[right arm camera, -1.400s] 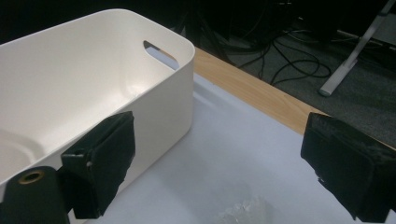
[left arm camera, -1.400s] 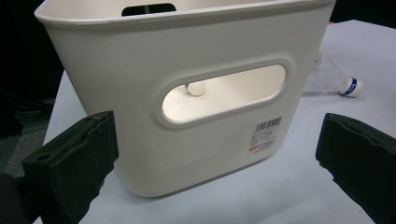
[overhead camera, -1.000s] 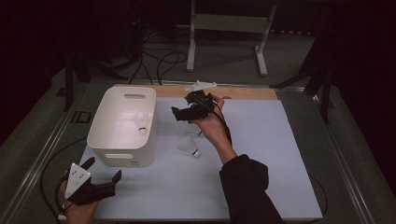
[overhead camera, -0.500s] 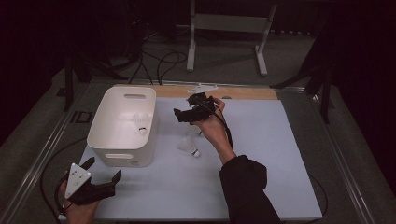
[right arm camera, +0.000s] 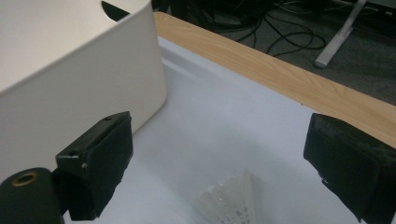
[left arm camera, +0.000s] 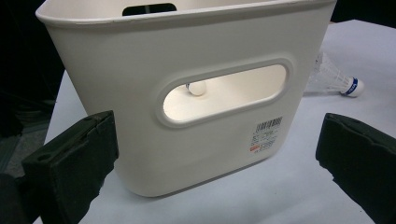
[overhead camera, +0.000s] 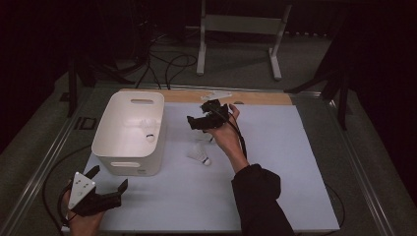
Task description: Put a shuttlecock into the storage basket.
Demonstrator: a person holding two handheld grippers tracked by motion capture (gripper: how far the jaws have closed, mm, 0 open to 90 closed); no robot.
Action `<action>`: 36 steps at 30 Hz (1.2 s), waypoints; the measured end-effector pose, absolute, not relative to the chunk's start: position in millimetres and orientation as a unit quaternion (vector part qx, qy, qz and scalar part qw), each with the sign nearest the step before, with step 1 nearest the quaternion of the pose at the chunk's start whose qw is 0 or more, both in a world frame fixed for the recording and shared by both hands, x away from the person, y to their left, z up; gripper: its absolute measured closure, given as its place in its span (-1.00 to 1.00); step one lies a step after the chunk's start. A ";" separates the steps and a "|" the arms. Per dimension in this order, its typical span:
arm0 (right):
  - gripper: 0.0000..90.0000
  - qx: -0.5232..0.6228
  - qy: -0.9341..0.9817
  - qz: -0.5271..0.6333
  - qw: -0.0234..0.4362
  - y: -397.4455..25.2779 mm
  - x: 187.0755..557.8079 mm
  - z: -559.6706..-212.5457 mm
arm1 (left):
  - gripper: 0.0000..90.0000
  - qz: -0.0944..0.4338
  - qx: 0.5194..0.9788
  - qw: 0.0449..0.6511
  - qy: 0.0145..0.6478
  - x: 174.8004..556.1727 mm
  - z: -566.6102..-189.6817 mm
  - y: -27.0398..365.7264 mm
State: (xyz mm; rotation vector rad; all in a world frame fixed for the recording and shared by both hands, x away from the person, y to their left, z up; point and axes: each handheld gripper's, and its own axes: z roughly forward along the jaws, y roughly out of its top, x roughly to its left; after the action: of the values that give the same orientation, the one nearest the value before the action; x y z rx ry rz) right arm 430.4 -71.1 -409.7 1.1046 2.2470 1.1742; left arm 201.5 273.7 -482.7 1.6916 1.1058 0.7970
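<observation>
- Dark room behind, with a metal stand (overhead camera: 241, 29) and loose cables (overhead camera: 167, 64) on the floor; white counter (overhead camera: 295, 187) with a wooden strip along its far edge.
- White bin (overhead camera: 129, 132): stands at the counter's left, open-topped, slot handles in its end walls, barcode label on the near wall.
- Shuttlecock in bin (overhead camera: 147, 132): one lies inside; its cork tip shows through the handle slot in the left tool view (left arm camera: 196, 87). Judged as delivered.
- Loose shuttlecock, near (overhead camera: 198, 156): lying on its side on the counter just right of the bin, cork toward the person. Left to do.
- Loose shuttlecock, far (right arm camera: 229, 200): feathers visible just below the right tool, on the counter, partly hidden in the high view. Left to do.
- Right tool (overhead camera: 199, 121): jaws apart, empty, held above the counter beside the bin's right wall.
- Left tool (overhead camera: 105, 183): jaws apart, empty, at the near left corner, facing the bin's near wall.
- Progress, as judged: about a third done; two pick-ups remain.
</observation>
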 end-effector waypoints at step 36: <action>-0.79 0.433 0.806 0.362 0.178 -72.5 452.0 -455.1 | -1.00 0.324 0.689 0.466 0.451 201.2 -482.4 274.6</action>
State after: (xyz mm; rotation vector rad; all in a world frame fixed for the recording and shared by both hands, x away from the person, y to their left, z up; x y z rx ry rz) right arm 452.0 -72.5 -455.1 1.2258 2.2795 1.0227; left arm 201.2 274.6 -482.4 1.6907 1.1076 0.7959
